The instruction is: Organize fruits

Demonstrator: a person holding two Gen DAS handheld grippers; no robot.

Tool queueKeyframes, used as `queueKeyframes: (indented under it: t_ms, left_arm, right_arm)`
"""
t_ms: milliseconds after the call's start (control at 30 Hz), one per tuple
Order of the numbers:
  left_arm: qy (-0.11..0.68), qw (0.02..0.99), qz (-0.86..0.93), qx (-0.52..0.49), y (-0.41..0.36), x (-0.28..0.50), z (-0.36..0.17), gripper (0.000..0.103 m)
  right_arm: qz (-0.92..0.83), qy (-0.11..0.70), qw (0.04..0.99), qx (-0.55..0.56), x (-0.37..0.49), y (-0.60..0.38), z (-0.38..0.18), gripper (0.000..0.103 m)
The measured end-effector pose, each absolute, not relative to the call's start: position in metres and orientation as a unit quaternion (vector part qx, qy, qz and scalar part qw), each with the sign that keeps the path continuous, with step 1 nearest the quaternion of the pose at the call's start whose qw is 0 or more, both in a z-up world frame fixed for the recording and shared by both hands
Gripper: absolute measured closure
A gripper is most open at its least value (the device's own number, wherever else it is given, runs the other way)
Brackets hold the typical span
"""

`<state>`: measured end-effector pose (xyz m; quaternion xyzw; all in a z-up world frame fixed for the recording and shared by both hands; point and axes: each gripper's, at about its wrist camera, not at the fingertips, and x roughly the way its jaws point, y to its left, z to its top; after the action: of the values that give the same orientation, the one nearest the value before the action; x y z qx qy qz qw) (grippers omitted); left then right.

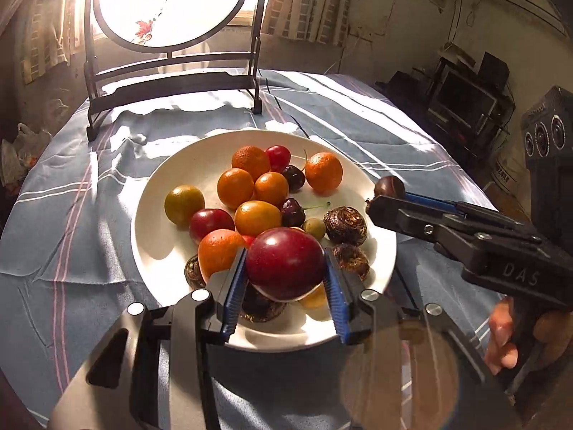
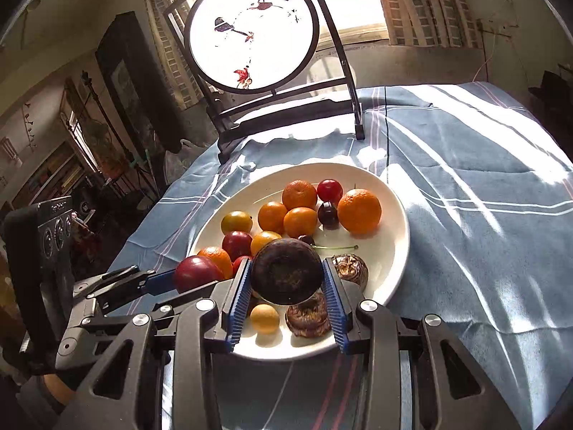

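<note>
Left gripper [image 1: 284, 279]: blue ribbed pads pinch a smooth, glossy dark-red plum [image 1: 285, 263], held above the near rim of the plate.
Right gripper [image 2: 286, 281]: pads clamp a round, matte dark-brown fruit [image 2: 286, 276] with a rough dimpled face, held above the plate's near edge.
Plate [image 1: 161, 251]: wide, white and shallow, resting on the cloth toward the near side of the table.
Fruit on plate: pebbly-skinned oranges such as the large orange [image 2: 359, 210] by the far rim, a smooth red cherry [image 2: 330, 190], dark cherries with thin green stems, a yellow-green round fruit [image 1: 184, 204] near the left rim, and wrinkled brown fruits at the right rim.
Tablecloth [image 2: 483, 233]: blue-grey woven fabric with white and pink stripes, creased, streaked with sunlight.
Round screen [image 2: 253, 32]: translucent white disc with red leaves in a dark curved frame, standing at the table's far edge.
Left view only: a person's fingers [image 1: 499, 337] around the right gripper's handle.
Right view only: a pale yellow ball-shaped fruit [image 2: 264, 318] and a flat ridged brown fruit [image 2: 308, 317] under the pads.
</note>
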<state>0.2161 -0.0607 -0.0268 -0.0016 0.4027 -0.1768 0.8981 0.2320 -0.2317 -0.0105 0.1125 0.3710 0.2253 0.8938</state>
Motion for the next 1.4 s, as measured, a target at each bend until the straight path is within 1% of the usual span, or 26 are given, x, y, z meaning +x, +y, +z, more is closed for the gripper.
queueKeyframes:
  t_ms: [33, 67, 100, 133, 167, 200, 233, 267, 333, 367, 400, 433, 567, 733, 1000, 1133, 1400]
  left_arm:
    - [0.404, 0.897, -0.178, 0.001, -0.064, 0.222, -0.028, 0.062]
    - [0.405, 0.897, -0.177, 0.003, -0.066, 0.226, -0.029, 0.059]
    - [0.404, 0.897, -0.178, 0.002, -0.066, 0.227, -0.028, 0.05]
    - [0.401, 0.899, -0.179, 0.0, -0.066, 0.226, -0.026, 0.044]
    - [0.394, 0.901, -0.178, 0.0, -0.065, 0.222, -0.023, 0.029]
    - [0.385, 0.907, -0.172, 0.006, -0.064, 0.216, -0.02, 0.015]
    - [0.375, 0.912, -0.165, 0.015, -0.062, 0.208, -0.018, 0.011]
    - [0.37, 0.914, -0.163, 0.025, -0.06, 0.2, -0.017, 0.011]
    - [0.374, 0.913, -0.159, 0.042, -0.056, 0.184, -0.018, 0.01]
    - [0.377, 0.912, -0.155, 0.046, -0.052, 0.174, -0.019, 0.01]
    - [0.379, 0.912, -0.153, 0.044, -0.047, 0.164, -0.02, 0.007]
    - [0.382, 0.911, -0.151, 0.039, -0.042, 0.154, -0.021, 0.005]
    - [0.389, 0.911, -0.138, 0.015, -0.023, 0.114, -0.02, 0.005]
    - [0.385, 0.916, -0.109, 0.01, -0.011, 0.067, -0.01, 0.005]
    - [0.334, 0.94, -0.065, -0.002, 0.013, -0.005, 0.029, 0.005]
    - [0.308, 0.951, -0.022, 0.009, 0.021, -0.03, 0.044, 0.005]
    - [0.29, 0.956, -0.025, 0.028, 0.015, -0.053, 0.053, 0.005]
  right_arm:
    - [0.225, 0.376, 0.892, 0.116, 0.24, -0.231, -0.013, 0.063]
    - [0.216, 0.374, 0.894, 0.12, 0.244, -0.232, -0.014, 0.063]
    - [0.21, 0.371, 0.896, 0.126, 0.246, -0.234, -0.014, 0.056]
    - [0.209, 0.367, 0.896, 0.135, 0.245, -0.236, -0.013, 0.052]
    - [0.21, 0.364, 0.897, 0.139, 0.241, -0.238, -0.012, 0.047]
    - [0.21, 0.364, 0.897, 0.138, 0.236, -0.239, -0.011, 0.046]
    - [0.211, 0.366, 0.896, 0.135, 0.229, -0.24, -0.011, 0.045]
    - [0.21, 0.367, 0.896, 0.132, 0.221, -0.242, -0.011, 0.044]
    - [0.212, 0.366, 0.897, 0.127, 0.198, -0.247, -0.011, 0.035]
    - [0.214, 0.366, 0.897, 0.123, 0.186, -0.249, -0.011, 0.022]
    - [0.217, 0.365, 0.898, 0.12, 0.173, -0.252, -0.011, 0.006]
    - [0.218, 0.361, 0.899, 0.116, 0.159, -0.255, -0.01, 0.003]
    - [0.211, 0.346, 0.908, 0.102, 0.107, -0.266, -0.003, 0.003]
    - [0.179, 0.315, 0.929, 0.08, 0.055, -0.277, 0.017, 0.003]
    - [0.164, 0.271, 0.947, 0.046, -0.013, -0.293, 0.053, 0.003]
    - [0.15, 0.259, 0.953, 0.041, -0.038, -0.304, 0.061, 0.003]
    - [0.126, 0.252, 0.959, 0.04, -0.063, -0.321, 0.056, 0.003]
